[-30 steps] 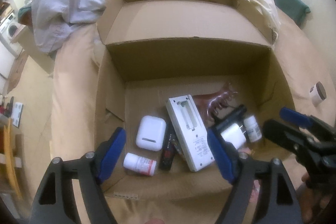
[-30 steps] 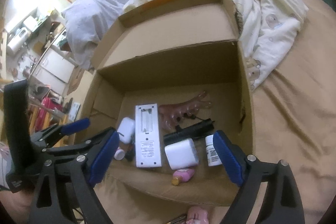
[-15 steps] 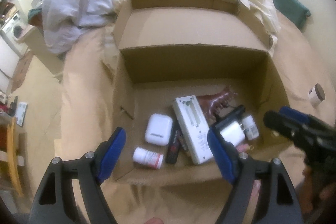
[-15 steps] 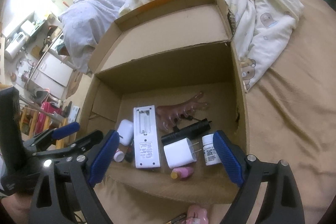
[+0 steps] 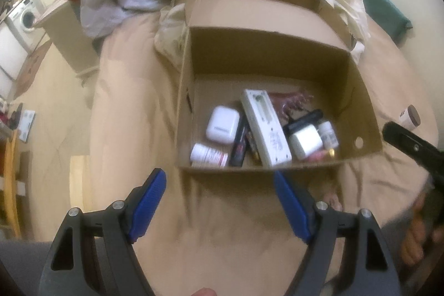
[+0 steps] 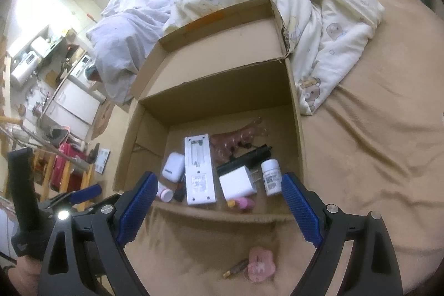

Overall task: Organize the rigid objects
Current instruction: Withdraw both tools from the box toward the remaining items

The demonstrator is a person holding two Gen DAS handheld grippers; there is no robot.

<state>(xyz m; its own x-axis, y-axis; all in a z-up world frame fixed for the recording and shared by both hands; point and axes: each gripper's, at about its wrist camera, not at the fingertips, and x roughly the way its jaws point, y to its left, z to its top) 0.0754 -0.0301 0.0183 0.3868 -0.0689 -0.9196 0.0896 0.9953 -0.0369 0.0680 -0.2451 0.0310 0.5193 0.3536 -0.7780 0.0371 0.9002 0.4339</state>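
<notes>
Left gripper [image 5: 219, 201] and right gripper [image 6: 217, 208]: jaws wide apart, empty. White remote [image 6: 199, 169] lies ahead between the fingers, long axis pointing away, inside the cardboard box [image 6: 294, 113].

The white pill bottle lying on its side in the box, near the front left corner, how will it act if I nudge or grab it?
The white pill bottle lies on its side and is round, so a nudge would probably roll it. It looks like rigid plastic, likely light. Its smooth wall might slip in a hand-held gripper; gripping across the body seems safest.
</notes>
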